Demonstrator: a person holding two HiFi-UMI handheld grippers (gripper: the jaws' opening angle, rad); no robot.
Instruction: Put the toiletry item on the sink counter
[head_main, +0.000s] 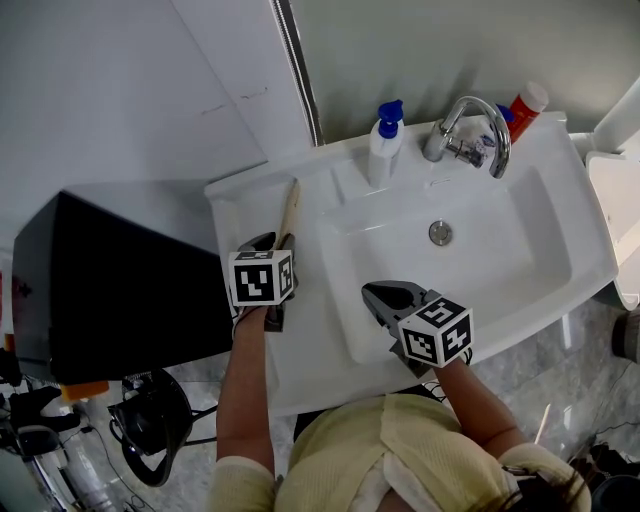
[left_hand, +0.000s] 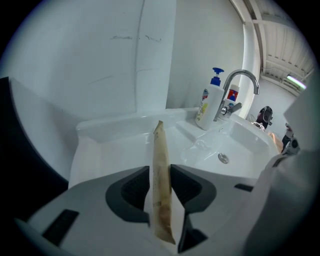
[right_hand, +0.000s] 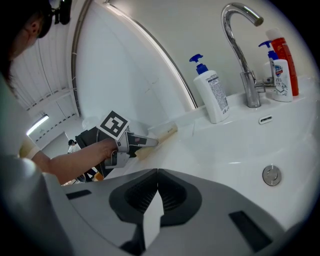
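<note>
The toiletry item (head_main: 289, 212), a long thin tan packet, lies on the white sink counter (head_main: 236, 203) left of the basin. My left gripper (head_main: 281, 246) is over its near end. In the left gripper view the packet (left_hand: 160, 165) runs lengthwise between the parted jaws of the left gripper (left_hand: 160, 189), which stands open and does not press on it. My right gripper (head_main: 374, 296) hovers over the front of the basin, shut with nothing in it (right_hand: 156, 192). The right gripper view shows the packet (right_hand: 165, 133) poking out past the left gripper (right_hand: 131, 143).
A white pump bottle (head_main: 384, 141) stands behind the basin, next to the chrome tap (head_main: 470, 126) and a red bottle (head_main: 525, 106). The drain (head_main: 440, 232) sits mid-basin. A black unit (head_main: 110, 290) adjoins the counter's left edge. A wall rises right behind the sink.
</note>
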